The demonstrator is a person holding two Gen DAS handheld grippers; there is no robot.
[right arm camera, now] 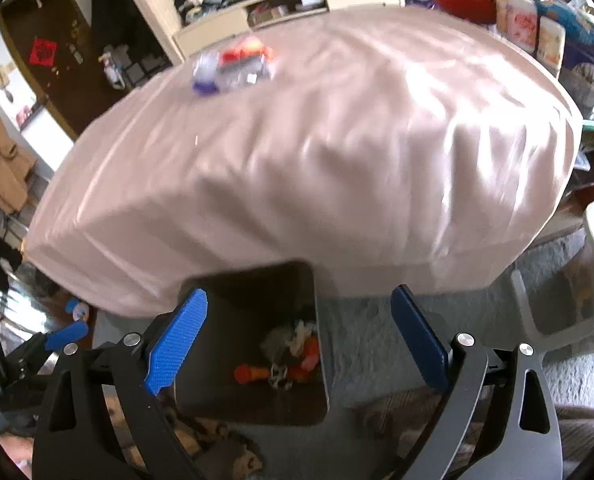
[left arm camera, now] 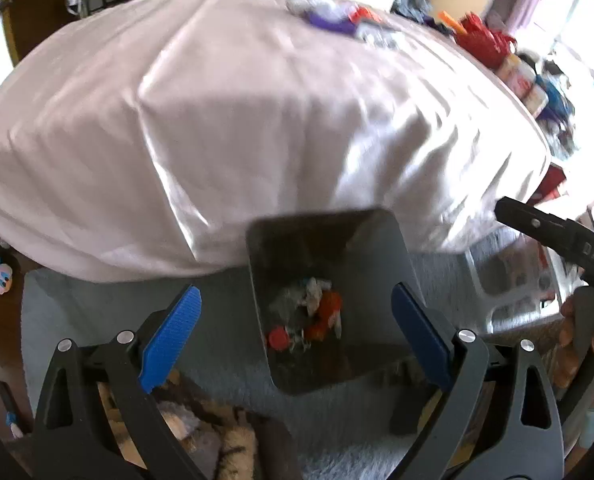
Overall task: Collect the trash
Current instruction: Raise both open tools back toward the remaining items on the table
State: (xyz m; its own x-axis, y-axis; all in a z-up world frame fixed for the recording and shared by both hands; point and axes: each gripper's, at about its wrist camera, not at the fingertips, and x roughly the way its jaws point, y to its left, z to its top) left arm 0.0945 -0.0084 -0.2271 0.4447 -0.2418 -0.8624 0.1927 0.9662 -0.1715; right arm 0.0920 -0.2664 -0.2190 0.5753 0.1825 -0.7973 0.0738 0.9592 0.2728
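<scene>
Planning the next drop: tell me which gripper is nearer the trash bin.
Left, by a small margin. The left gripper hangs directly over the trash bin; the right gripper hangs beside it, over its right edge. Both are open.

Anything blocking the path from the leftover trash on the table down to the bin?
Nothing visible. The trash pile sits at the far side of the table, bare cloth lies between, and the bin stands open-topped on the floor at the near edge. Both tools are open.

"DAS" on the right tool (left arm camera: 553, 236)
</scene>
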